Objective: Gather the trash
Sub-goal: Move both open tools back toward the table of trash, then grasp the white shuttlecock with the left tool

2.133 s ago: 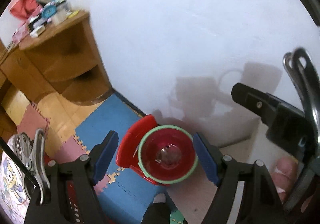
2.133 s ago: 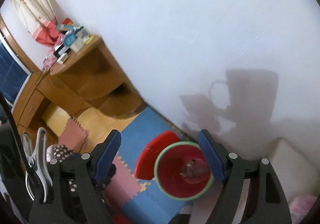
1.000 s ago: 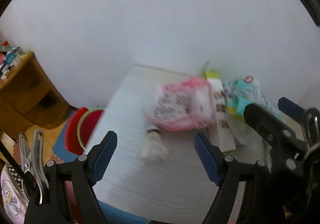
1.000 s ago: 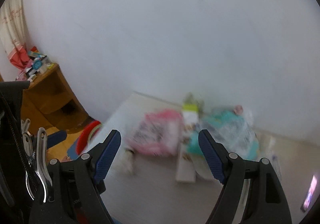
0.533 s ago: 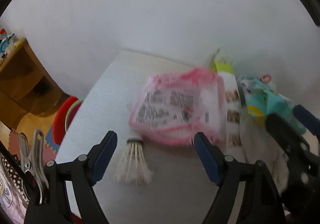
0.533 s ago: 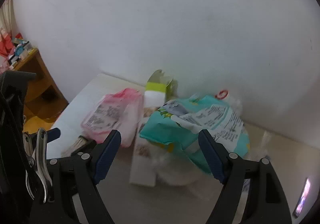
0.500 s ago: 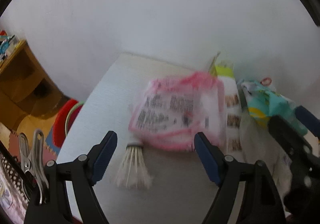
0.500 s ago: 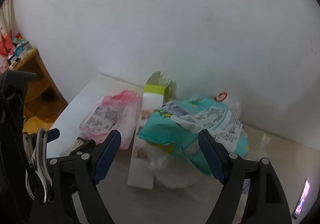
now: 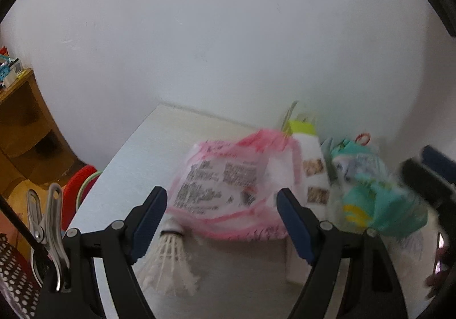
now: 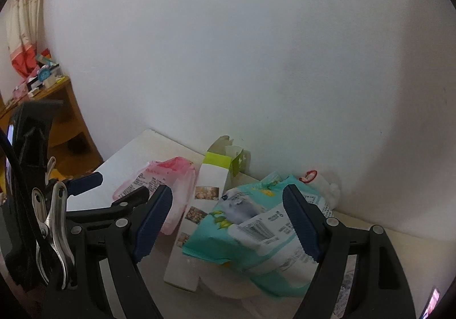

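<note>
Heads up, your left wrist view is pretty smeared, so the print on the pink wrapper (image 9: 228, 188) is just grey blocks and you can't read any of it. The shuttlecock (image 9: 171, 256) sits right under the wrapper's near-left corner, its cork end tucked against the wrapper, and its feathers blur out toward the camera. The teal bag (image 9: 370, 193) on the right is smudged and partly cut by your other tool at the frame edge.

Your left gripper (image 9: 221, 222) has its jaws wide apart with nothing pinched; the pink wrapper shows in the gap, but the pads aren't touching it. Same story with your right gripper (image 10: 228, 225): jaws spread, the teal bag (image 10: 250, 239) framed between them, no contact you can make out.

The right wrist view is much sharper. It shows the tall white carton (image 10: 199, 216) with its lime-green top flaps open, lying between the pink wrapper (image 10: 165, 179) and the teal bag, plus a crumpled clear plastic bit with a red ring (image 10: 309, 175) back by the wall. The shuttlecock is hidden there behind the left tool.

Only the left view catches the red bin (image 9: 77, 190) with a green rim, down off the left edge of the white table (image 9: 136, 165), mostly cut off by it. All the trash is clustered on the table against the wall.
</note>
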Motion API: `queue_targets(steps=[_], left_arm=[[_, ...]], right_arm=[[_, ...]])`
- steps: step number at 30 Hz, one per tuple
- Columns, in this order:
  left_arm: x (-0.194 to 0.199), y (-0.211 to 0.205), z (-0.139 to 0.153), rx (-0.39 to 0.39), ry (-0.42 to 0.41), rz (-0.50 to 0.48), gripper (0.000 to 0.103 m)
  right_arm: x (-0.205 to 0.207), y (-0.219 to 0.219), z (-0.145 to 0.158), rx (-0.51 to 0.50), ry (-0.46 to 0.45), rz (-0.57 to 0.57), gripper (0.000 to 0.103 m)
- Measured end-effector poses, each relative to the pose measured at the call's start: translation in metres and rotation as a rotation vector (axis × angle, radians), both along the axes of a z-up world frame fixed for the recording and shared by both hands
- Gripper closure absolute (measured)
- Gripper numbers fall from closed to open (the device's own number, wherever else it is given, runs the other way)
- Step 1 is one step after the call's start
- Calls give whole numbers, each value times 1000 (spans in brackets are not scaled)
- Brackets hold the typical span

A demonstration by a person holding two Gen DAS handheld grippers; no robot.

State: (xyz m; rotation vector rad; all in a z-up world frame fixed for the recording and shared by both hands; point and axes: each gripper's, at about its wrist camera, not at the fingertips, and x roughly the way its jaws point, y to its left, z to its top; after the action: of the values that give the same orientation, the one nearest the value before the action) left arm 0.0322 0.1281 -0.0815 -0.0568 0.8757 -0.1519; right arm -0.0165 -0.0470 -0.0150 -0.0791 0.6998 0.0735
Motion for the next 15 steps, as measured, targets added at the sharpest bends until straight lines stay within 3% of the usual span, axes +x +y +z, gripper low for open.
queue_targets(steps=[4, 8, 11, 13, 15], left_arm=[[0, 19, -11, -12, 55, 69, 20], [9, 33, -14, 0, 65, 116, 20], [19, 33, -11, 32, 20, 99, 20], [23, 33, -11, 58, -3, 81, 20], [23, 35, -17, 45, 24, 69, 20]], right_arm=[[-16, -34, 6, 60, -10, -56, 21], [-38, -85, 12, 99, 3, -200, 21], [-59, -127, 6, 155, 35, -343, 21], [-70, -137, 0, 176, 32, -390, 21], [-72, -139, -3, 186, 32, -396, 21]])
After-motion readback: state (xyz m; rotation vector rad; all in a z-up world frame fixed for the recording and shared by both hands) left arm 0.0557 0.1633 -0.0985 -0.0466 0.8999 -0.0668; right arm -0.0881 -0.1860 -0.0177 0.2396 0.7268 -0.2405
